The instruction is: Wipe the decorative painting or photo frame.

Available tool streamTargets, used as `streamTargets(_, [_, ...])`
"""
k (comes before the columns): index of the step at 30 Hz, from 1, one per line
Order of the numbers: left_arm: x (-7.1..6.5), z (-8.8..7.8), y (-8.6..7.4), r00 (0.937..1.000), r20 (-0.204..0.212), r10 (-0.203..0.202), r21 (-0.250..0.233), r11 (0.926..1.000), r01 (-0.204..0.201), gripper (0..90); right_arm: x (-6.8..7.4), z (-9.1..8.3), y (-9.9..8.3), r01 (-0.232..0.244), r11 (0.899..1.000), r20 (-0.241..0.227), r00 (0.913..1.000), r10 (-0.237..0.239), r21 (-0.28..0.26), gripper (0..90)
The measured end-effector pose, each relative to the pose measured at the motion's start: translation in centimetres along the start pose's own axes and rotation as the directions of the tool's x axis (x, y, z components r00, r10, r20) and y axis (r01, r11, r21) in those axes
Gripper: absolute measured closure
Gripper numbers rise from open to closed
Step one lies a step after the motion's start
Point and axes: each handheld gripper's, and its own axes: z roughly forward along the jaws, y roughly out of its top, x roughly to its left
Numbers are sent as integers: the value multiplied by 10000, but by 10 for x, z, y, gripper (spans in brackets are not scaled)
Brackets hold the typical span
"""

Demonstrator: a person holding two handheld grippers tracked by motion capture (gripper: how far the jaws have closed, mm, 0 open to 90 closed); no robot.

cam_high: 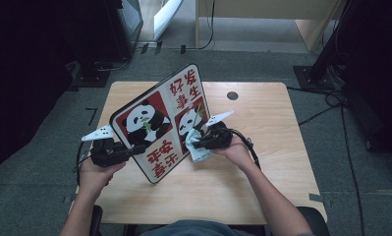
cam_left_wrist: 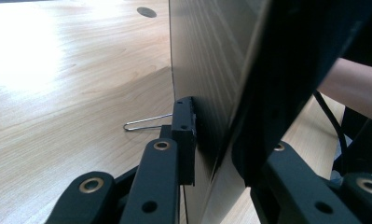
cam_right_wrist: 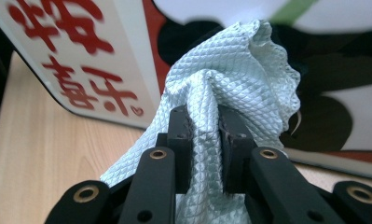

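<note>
High view: panda board [cam_high: 156, 120] tilted, long axis upper-right to lower-left.

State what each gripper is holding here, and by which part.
The left gripper clamps the panda board by its left edge, holding it tilted up off the table. The right gripper pinches a bunched fold of the pale blue cloth against the board's face.

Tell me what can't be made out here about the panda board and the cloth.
- Panda board: in the high view, the cloth and right hand-held gripper cover part of its second panda.
- Its printed face: turned away in the left gripper view.
- Cloth's lower end: cut off by the right gripper view's bottom edge.
</note>
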Motion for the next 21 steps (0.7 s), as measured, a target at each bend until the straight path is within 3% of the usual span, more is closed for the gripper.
streamTargets(12, [0, 0, 0, 10000, 9, -9, -5, 10000, 9, 771, 17, -28, 37, 375, 9975, -24, 9993, -377, -593, 781])
streamTargets(21, [0, 0, 0, 10000, 41, -28, 3, 10000, 28, 771, 38, -47, 85, 940, 9924, -48, 9955, -947, -790, 781])
